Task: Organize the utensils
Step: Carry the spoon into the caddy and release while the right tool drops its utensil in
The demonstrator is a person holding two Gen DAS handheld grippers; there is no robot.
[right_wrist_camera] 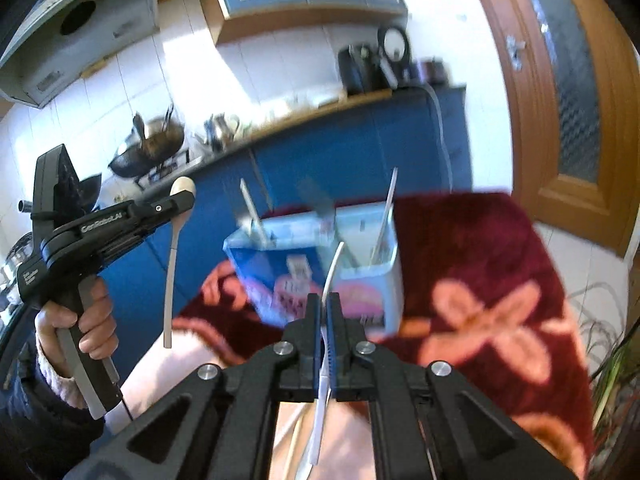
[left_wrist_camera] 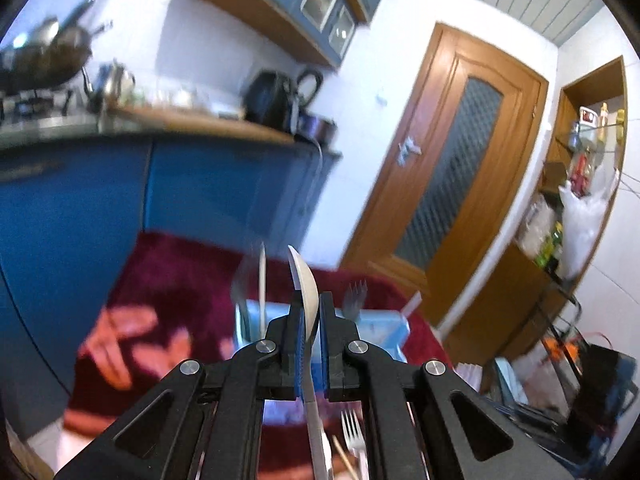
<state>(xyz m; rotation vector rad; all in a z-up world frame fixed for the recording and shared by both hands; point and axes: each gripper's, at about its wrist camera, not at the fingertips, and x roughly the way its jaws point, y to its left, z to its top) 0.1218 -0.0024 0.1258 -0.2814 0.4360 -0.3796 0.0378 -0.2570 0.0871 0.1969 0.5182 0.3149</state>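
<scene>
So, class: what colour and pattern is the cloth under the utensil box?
Dark red cloth with pink-orange flowers, clearest in the right wrist view.

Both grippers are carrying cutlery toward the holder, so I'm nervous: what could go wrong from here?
1. The left gripper pinches the spoon at its bowl, so the long handle may swing or slip.
2. The right gripper grips a thin utensil edge-on; it could twist.
3. The holder already has utensils that could block entry.

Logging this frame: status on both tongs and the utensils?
Left tongs shut on spoon, held up. Right tongs shut on thin white utensil. Blue utensil box ahead on red cloth. Nothing blocking.
</scene>
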